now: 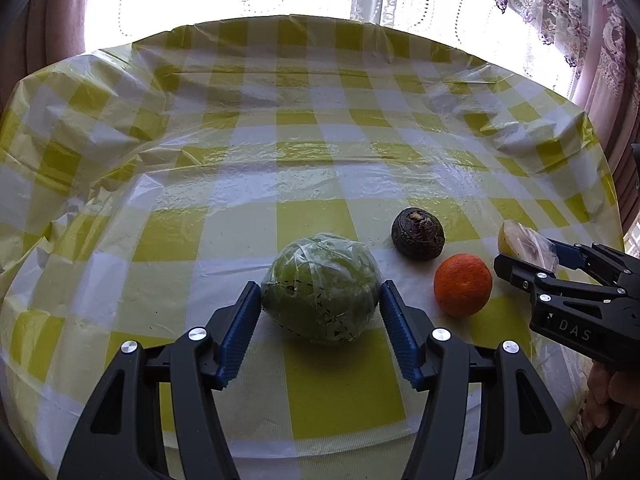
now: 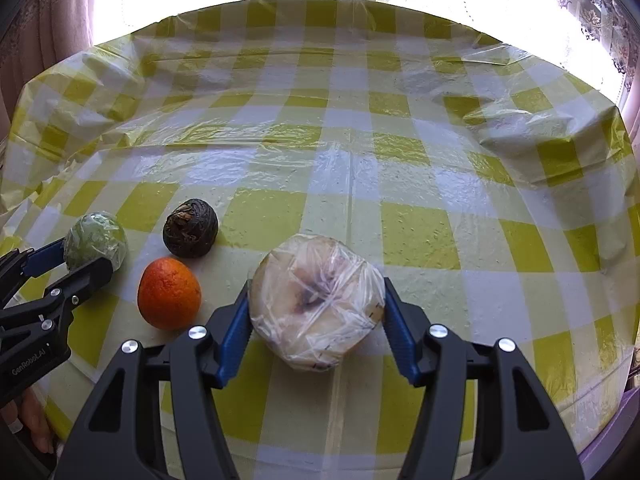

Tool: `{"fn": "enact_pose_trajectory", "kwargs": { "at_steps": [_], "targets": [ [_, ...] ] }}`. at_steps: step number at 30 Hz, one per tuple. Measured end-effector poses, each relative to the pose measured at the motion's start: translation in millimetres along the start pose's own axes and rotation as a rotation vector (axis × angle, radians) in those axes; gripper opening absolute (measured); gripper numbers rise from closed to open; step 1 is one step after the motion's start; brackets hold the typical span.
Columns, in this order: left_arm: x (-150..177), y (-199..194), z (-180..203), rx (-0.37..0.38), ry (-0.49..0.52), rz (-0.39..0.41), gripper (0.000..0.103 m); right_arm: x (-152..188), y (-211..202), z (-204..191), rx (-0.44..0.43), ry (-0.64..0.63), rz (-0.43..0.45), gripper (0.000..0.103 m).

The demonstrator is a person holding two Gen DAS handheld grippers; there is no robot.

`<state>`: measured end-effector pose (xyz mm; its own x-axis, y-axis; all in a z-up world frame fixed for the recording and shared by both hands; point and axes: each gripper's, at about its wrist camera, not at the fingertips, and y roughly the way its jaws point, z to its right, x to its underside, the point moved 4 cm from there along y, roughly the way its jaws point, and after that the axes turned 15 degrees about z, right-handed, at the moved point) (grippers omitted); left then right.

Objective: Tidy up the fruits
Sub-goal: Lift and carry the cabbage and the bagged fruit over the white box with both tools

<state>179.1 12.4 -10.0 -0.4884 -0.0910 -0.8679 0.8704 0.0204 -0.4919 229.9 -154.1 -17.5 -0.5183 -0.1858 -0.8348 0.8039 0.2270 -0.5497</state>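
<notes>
At the left of the scene, the left gripper (image 1: 320, 304) sat lower centre in its own view, its blue pads (image 1: 240, 320) set against both sides of the wrapped green fruit (image 1: 320, 288), which rested on the yellow checked tablecloth (image 1: 320, 160). The jaws stood partly closed, clamped on that fruit. To the right of it lay a dark wrinkled fruit (image 1: 418, 234) and just below that an orange (image 1: 463, 285), neither touched by anything. Farthest right, the right gripper (image 2: 316, 312) had its pads (image 2: 234, 324) pressed on the pale fruit in clear film (image 2: 316, 304), lower centre of its view, also on the cloth.

Both held fruits were wrapped in slick plastic, so in my judgement the film could slide under the pads and either fruit could roll free when lifted. The orange lay close to both grippers; a sideways swing might knock it rolling across the glossy cover.

The left wrist view showed only a sliver of the pale fruit at its right edge, past the right gripper's body, whereas the right wrist view showed its bruised dark patch and both pads on it. The right wrist view, in turn, hid one side of the green fruit behind the left gripper's finger (image 2: 86, 276); the left wrist view showed that grip plainly.
</notes>
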Motion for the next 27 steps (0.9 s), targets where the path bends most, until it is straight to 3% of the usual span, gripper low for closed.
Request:
{"fn": "enact_pose_trajectory", "kwargs": {
  "at_steps": [14,15,16,17,20,21,22,23,24,25,27],
  "targets": [
    [-8.6,-29.7,26.0,0.005,0.058,0.052,0.056,13.5,-41.7,22.2,0.005,0.066,0.033,0.06],
    [-9.0,-30.8,28.6,0.008,0.061,0.051,0.052,15.1,-45.2,25.1,0.007,0.072,0.035,0.06],
    [-9.1,-32.2,31.4,0.012,0.066,0.049,0.027,16.2,-48.2,27.7,0.009,0.077,0.035,0.06],
    [-9.7,-34.3,34.3,0.008,0.075,0.054,0.011,17.5,-51.5,30.6,0.012,0.083,0.037,0.06],
    [-8.9,-33.8,39.3,0.002,0.091,0.04,0.007,21.9,-59.3,38.8,0.018,0.093,0.04,0.06],
    [-6.5,-30.1,39.1,0.003,0.091,0.021,0.008,23.9,-60.5,41.5,0.022,0.097,0.038,0.06],
    [-4.3,-27.7,36.9,-0.002,0.079,0.008,0.02,26.0,-61.3,44.4,0.024,0.104,0.034,0.06],
    [-3.5,-28.1,34.3,0.003,0.061,0.007,0.024,27.8,-63.0,47.2,0.025,0.113,0.033,0.06],
    [-3.6,-29.4,31.8,0.006,0.044,0.008,0.039,29.2,-65.1,49.5,0.025,0.117,0.035,0.06],
    [-3.5,-30.5,29.4,0.0,0.033,0.008,0.064,30.6,-67.6,51.6,0.027,0.118,0.037,0.06],
    [-2.3,-31.7,27.3,-0.001,0.028,0.007,0.081,32.6,-71.4,54.7,0.027,0.121,0.039,0.06]
  ]
}}
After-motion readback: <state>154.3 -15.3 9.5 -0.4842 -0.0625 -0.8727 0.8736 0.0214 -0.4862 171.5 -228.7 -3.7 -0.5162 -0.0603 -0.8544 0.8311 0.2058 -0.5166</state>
